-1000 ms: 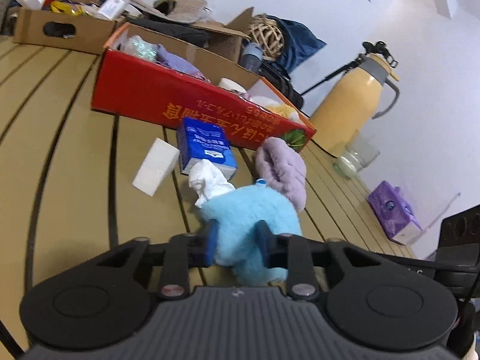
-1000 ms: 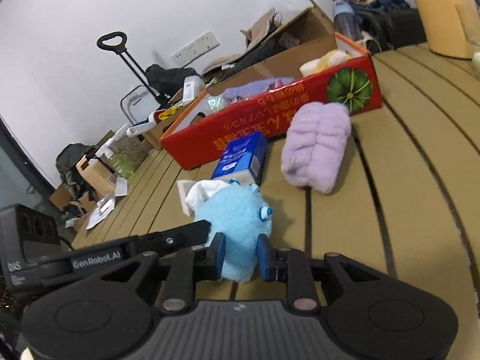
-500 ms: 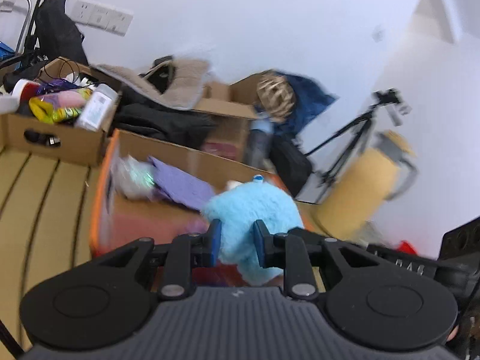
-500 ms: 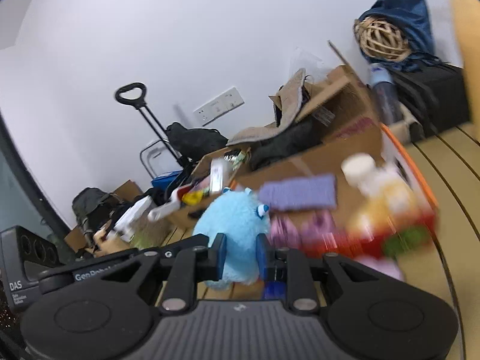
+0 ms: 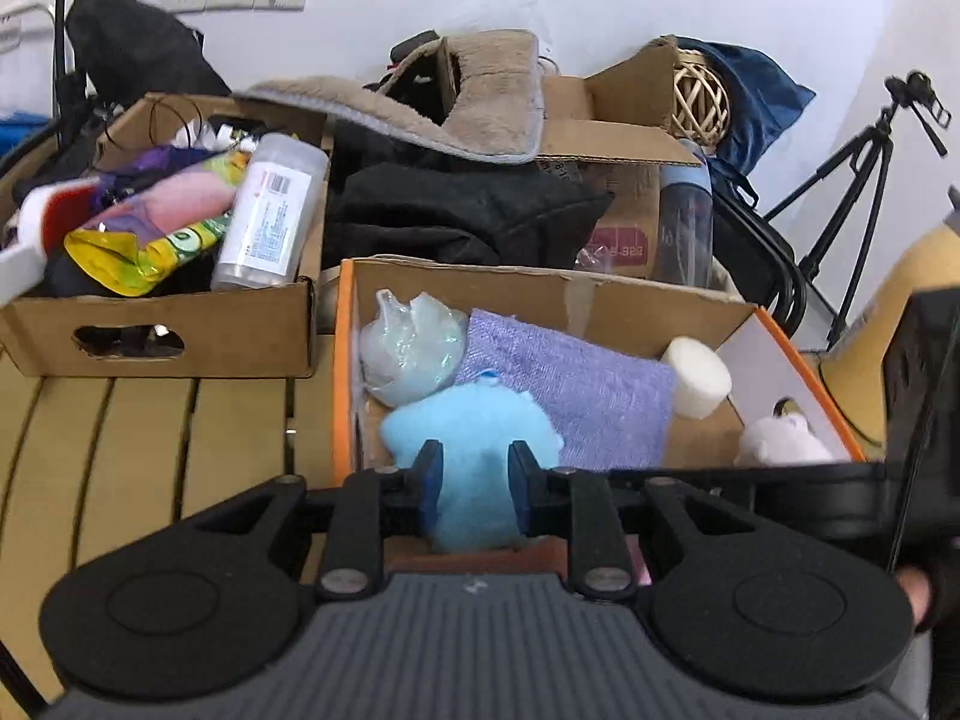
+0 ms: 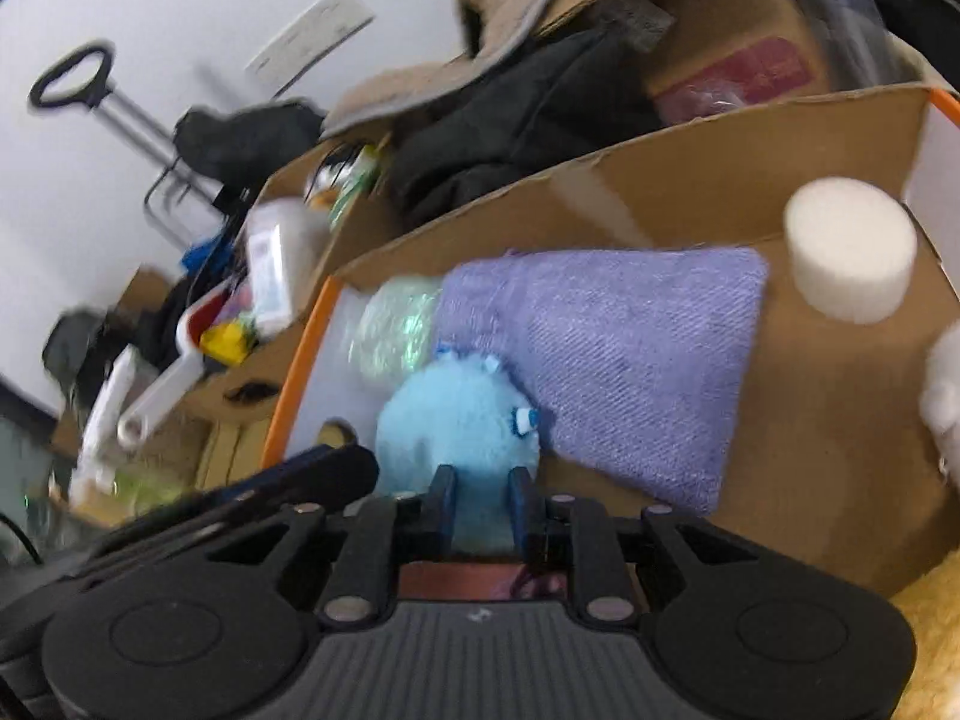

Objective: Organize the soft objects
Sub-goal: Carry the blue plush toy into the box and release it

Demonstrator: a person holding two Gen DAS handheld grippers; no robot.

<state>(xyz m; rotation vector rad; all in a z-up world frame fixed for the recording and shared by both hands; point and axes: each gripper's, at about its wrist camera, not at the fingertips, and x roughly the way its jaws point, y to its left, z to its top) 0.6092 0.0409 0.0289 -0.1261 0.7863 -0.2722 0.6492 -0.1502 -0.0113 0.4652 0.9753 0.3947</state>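
- The blue plush toy (image 5: 474,450) is being held by both grippers together, and it is hanging over the open orange-edged box (image 5: 345,360), at its left part.
- The left gripper (image 5: 474,474) is grasping the toy's lower part with its pads pressing into the fur; the right gripper (image 6: 483,495) is also clamping the same toy from its own side.
- I judge that the step in hand is placing: the toy is above the box but it is not yet resting on the bottom.
- The next move, I think, is calling for lowering the toy into the free corner, and then for releasing both pairs of jaws together, so that neither one is dragging the toy out.
- Inside the box, a purple cloth (image 5: 570,396) is lying just beside the toy, a clear plastic bag (image 5: 408,348) is sitting behind it, and a white foam cylinder (image 5: 696,375) is leaning at the right.
- The bag and the cloth are leaving only little room, so the toy may be landing on them.
- A brown cardboard box (image 5: 162,324) full of packets is standing to the left, apart from the way.
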